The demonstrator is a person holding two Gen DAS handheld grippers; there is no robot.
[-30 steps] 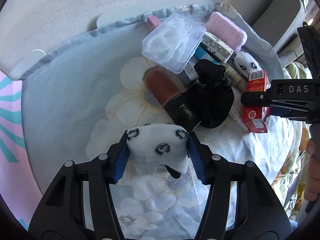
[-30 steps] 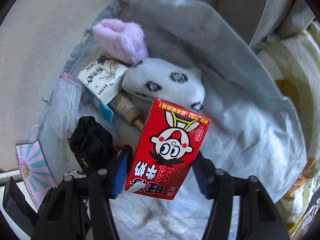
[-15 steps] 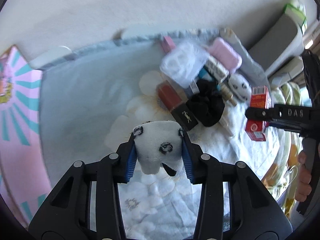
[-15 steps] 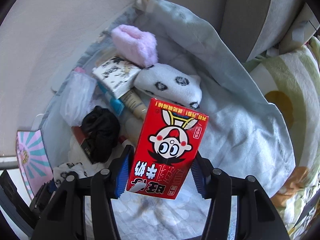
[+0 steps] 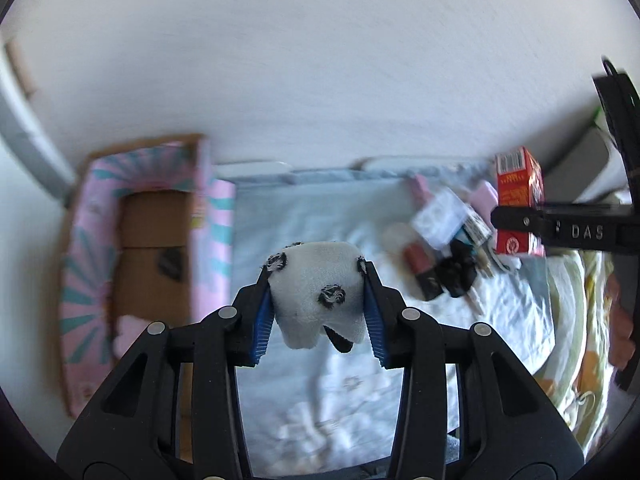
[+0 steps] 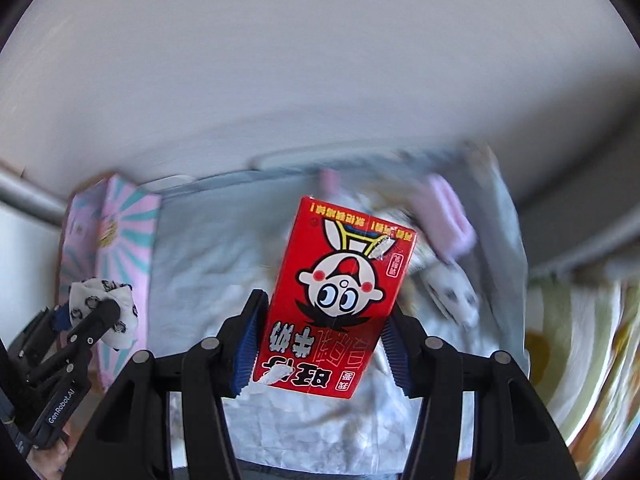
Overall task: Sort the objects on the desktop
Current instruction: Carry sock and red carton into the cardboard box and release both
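Leftward, an open pink box (image 5: 148,248) (pale item inside); left jaws grip spotted sock (image 5: 318,292), right jaws a red carton (image 6: 336,300).

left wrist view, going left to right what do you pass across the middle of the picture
pink and teal cardboard box → spotted white sock in the left gripper → dark red bottle → black cloth → red milk carton in the right gripper

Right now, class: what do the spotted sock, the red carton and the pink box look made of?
Spotted sock: soft knit fabric, fuzzy matte surface. Red carton: coated paperboard, slightly glossy print, crisp folded edges. Pink box: cardboard, plain brown inside; blur leaves its outer finish unclear.
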